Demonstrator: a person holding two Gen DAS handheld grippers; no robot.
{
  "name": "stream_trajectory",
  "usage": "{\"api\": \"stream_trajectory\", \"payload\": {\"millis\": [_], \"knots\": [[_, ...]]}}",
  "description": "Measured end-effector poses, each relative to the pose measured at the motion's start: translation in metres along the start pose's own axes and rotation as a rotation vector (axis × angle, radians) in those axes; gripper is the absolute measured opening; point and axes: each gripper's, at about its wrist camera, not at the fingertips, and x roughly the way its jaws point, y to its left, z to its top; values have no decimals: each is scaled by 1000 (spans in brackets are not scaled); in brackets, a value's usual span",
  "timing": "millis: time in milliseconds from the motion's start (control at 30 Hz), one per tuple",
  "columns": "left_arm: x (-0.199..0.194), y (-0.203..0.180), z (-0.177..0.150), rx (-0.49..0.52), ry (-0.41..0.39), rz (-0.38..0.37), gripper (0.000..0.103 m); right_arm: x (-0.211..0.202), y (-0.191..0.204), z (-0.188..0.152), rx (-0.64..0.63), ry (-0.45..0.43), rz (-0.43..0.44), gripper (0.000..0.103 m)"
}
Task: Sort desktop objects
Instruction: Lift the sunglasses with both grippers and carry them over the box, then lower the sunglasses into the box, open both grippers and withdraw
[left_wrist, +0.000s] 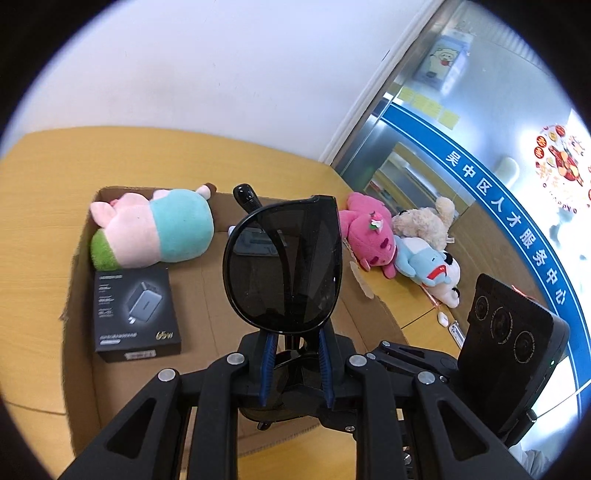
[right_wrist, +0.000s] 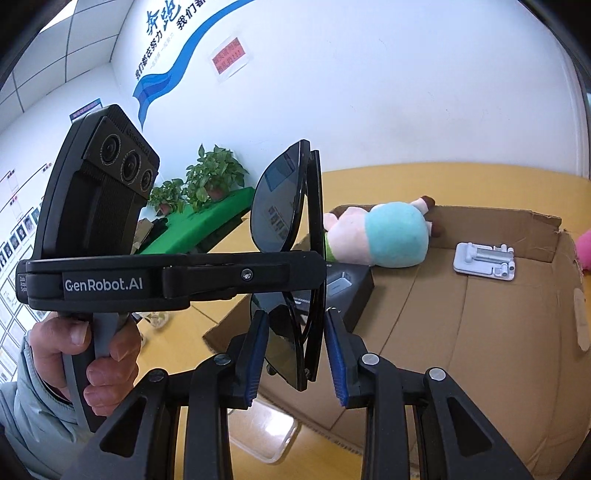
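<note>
Black folded sunglasses (left_wrist: 284, 262) are held upright above a flat cardboard box (left_wrist: 207, 295). My left gripper (left_wrist: 295, 365) is shut on their lower lens. In the right wrist view the sunglasses (right_wrist: 291, 229) stand edge-on between the blue pads of my right gripper (right_wrist: 295, 350). Its jaws stand slightly apart on either side of the lower lens, and I cannot tell if they touch it. The left gripper (right_wrist: 295, 275) crosses in front from the left. In the box lie a pink and teal plush (left_wrist: 155, 225), a black charger box (left_wrist: 136, 314) and a white holder (right_wrist: 484, 262).
A pink plush (left_wrist: 369, 232), a beige plush (left_wrist: 424, 221) and a blue and white plush (left_wrist: 432, 269) lie on the yellow table (left_wrist: 44, 206) right of the cardboard. A black handle (left_wrist: 245, 197) shows behind the sunglasses. A clear phone case (right_wrist: 266, 432) lies near the box's front edge.
</note>
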Motion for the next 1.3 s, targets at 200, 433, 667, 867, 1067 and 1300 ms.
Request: {"api": "stream_trajectory", "payload": {"millis": [200, 433, 667, 867, 1067, 1300], "knots": [[56, -6, 6, -9, 59, -51, 19, 4, -45, 10, 44, 50, -51, 30], [149, -15, 6, -82, 167, -129, 19, 11, -116, 27, 91, 170, -142, 18], [230, -12, 17, -174, 292, -157, 19, 27, -192, 30, 210, 287, -205, 18], [280, -6, 15, -260, 372, -192, 19, 37, -239, 25, 296, 375, -264, 18], [314, 3, 6, -363, 453, -235, 20, 46, -258, 17, 312, 458, -342, 18], [316, 4, 7, -393, 477, -265, 32, 49, -251, 17, 293, 482, -388, 18]]}}
